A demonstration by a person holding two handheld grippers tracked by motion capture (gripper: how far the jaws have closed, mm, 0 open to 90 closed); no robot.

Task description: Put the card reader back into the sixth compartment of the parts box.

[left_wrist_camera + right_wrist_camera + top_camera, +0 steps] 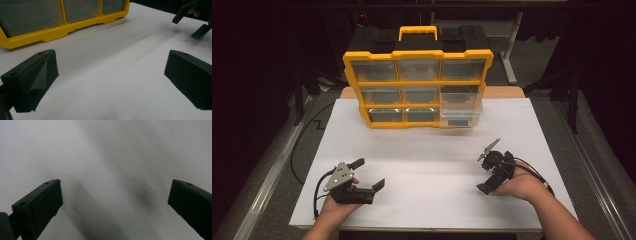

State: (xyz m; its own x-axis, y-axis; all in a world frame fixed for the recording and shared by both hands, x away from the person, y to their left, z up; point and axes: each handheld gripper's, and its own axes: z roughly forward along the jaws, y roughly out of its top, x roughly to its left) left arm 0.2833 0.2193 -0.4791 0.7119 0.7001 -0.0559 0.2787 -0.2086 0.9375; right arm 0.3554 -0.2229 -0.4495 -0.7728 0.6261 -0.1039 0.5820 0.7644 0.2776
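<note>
A yellow and black drawer organizer [418,80] stands upright at the back of the white table [432,165], with clear drawers in three rows. On its right side a clear drawer [461,106] sticks out toward me. My left gripper [369,173] rests low near the front left, open, with nothing between its jaws. In the left gripper view the left gripper [111,57] faces the organizer's yellow base [62,31]. My right gripper [483,175] is at the front right, open and empty. In its own view the right gripper [115,181] looks down at bare white tabletop.
The right gripper [192,25] also appears far off at the top right of the left gripper view. A black cable [299,150] trails off the table's left edge. Dark floor and metal frame legs surround the table.
</note>
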